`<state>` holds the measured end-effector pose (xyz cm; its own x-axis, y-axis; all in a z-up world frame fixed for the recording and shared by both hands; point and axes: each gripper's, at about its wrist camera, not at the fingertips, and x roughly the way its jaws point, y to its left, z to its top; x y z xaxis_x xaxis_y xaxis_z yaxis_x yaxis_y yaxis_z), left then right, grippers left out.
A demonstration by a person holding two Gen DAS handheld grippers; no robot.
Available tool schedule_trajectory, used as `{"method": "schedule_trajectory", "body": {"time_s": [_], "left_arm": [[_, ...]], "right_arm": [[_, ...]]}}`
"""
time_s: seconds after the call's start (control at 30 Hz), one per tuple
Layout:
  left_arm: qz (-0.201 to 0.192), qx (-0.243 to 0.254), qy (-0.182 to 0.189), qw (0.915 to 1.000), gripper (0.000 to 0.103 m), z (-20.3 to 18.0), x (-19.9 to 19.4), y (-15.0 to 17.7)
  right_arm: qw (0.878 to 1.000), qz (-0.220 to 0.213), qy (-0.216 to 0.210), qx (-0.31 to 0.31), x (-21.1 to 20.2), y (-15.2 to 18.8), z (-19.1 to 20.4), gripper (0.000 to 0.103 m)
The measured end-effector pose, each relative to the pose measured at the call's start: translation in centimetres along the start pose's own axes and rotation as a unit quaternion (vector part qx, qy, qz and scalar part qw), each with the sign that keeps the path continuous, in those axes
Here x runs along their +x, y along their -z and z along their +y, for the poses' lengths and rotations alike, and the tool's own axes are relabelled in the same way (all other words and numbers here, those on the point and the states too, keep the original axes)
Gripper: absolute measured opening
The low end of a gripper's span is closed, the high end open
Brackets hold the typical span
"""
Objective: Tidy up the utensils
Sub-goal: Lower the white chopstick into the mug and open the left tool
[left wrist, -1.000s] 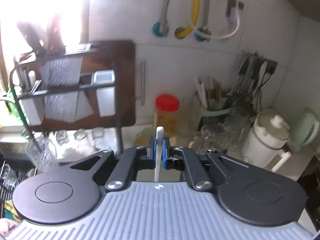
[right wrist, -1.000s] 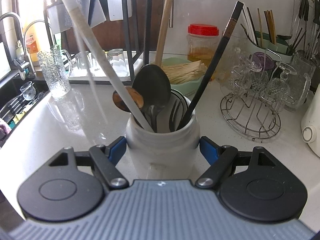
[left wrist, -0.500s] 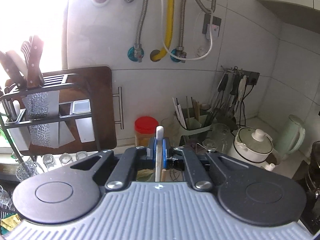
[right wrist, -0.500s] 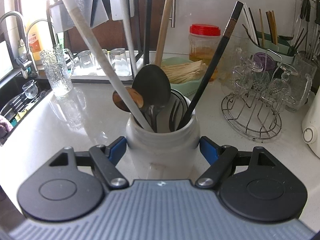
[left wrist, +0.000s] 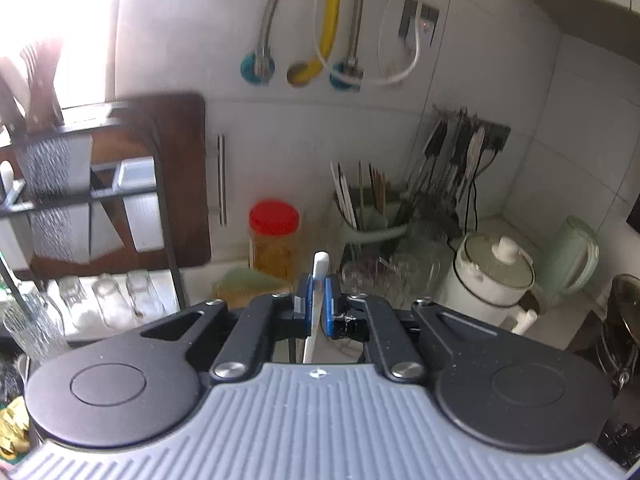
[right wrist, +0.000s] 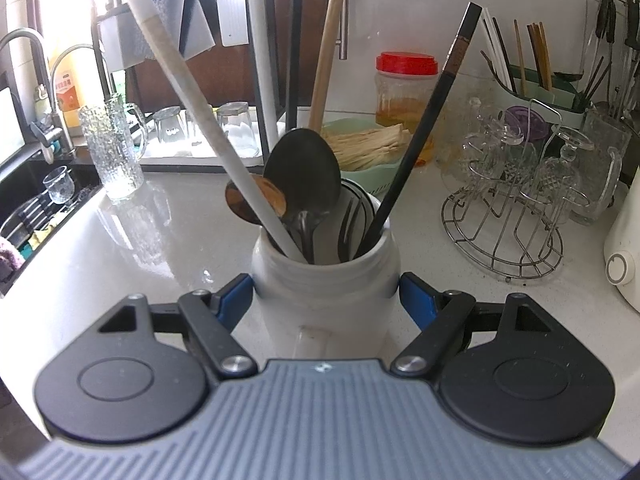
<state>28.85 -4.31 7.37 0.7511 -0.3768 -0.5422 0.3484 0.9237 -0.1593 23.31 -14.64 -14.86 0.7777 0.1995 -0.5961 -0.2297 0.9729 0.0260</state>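
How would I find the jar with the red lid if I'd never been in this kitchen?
Look at the back of the white counter, against the tiled wall, just right of the dark wooden cutting board leaning there. Behind the pale green bowl of straw-coloured strips stands the jar. It is see-through plastic with yellowish contents, and it is the only thing there with a bright red lid.

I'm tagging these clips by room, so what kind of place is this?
Most likely a home kitchen: a sink tap at the counter's edge, a white crock full of spoons and chopsticks, and a wire rack of drinking glasses.
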Motion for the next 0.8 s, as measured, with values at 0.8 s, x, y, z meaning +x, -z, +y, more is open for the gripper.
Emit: {"method": "schedule_trajectory", "body": {"time_s": [0.8], "left_arm": [[0.216, 0.014, 0.072, 0.9735, 0.007, 3.2, 9.1, 0.8]], "right_arm": [[1.0, -0.001, 0.004, -0.006, 1.4, -1.0, 0.2, 0.083]]}}
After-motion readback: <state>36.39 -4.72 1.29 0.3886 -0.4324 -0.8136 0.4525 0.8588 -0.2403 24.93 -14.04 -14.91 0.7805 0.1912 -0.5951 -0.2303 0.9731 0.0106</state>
